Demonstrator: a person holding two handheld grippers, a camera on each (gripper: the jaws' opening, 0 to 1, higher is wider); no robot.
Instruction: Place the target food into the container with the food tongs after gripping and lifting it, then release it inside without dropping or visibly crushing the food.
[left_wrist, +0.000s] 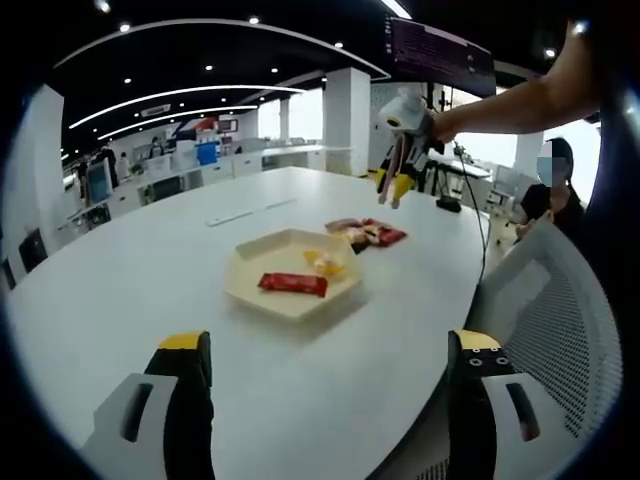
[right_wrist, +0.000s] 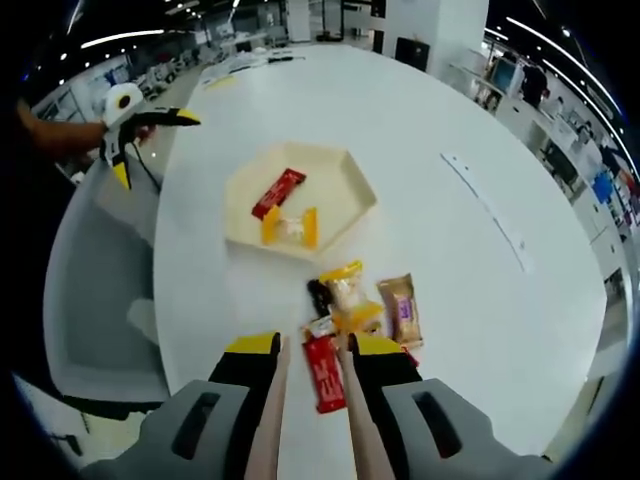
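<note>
Left gripper (left_wrist: 330, 365): jaws wide apart, yellow-tipped, level over the near edge of the table (left_wrist: 150, 270), nothing between them. In the right gripper view it (right_wrist: 150, 135) hangs off the table's far-left edge, held in a hand (right_wrist: 118, 118) with a bare forearm behind it.

Right gripper (right_wrist: 314, 352): jaws drawn in on a pair of tongs (right_wrist: 268, 420), whose two pale arms run forward between the yellow tips. It points down at the table from above. In the left gripper view it (left_wrist: 397, 185) hangs above the table's far right side, tips downward, gripped by a hand (left_wrist: 415, 118); a bare forearm (left_wrist: 510, 100) reaches in from the upper right.
</note>
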